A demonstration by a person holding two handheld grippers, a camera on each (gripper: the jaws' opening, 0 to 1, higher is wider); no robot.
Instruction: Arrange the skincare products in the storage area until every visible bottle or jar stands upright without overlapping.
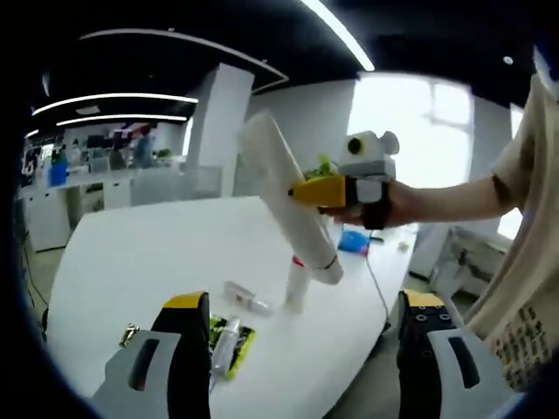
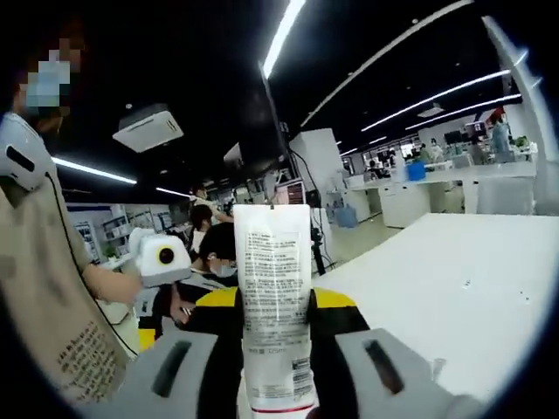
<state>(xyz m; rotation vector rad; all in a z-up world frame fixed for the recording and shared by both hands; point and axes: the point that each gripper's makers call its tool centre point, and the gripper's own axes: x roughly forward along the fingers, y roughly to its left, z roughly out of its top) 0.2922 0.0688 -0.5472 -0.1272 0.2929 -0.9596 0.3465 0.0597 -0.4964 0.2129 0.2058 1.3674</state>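
My right gripper (image 2: 278,301) is shut on a white printed tube (image 2: 275,288) that rises between its yellow-tipped jaws. In the left gripper view the same tube (image 1: 288,196) hangs tilted above the white table (image 1: 148,253), cap end down, with the right gripper (image 1: 327,190) clamped on its middle. Below it a slim white bottle (image 1: 295,292) stands upright. A small clear bottle (image 1: 247,298) lies on its side beside it. Another clear bottle lies on a green packet (image 1: 229,345) near my left jaw. My left gripper (image 1: 301,327) is open, with nothing between its jaws.
A small gold piece (image 1: 129,334) lies on the table by my left jaw. A blue object (image 1: 354,240) rests at the table's far side. A person's arm (image 1: 454,196) reaches in from the right. Office desks and people fill the background.
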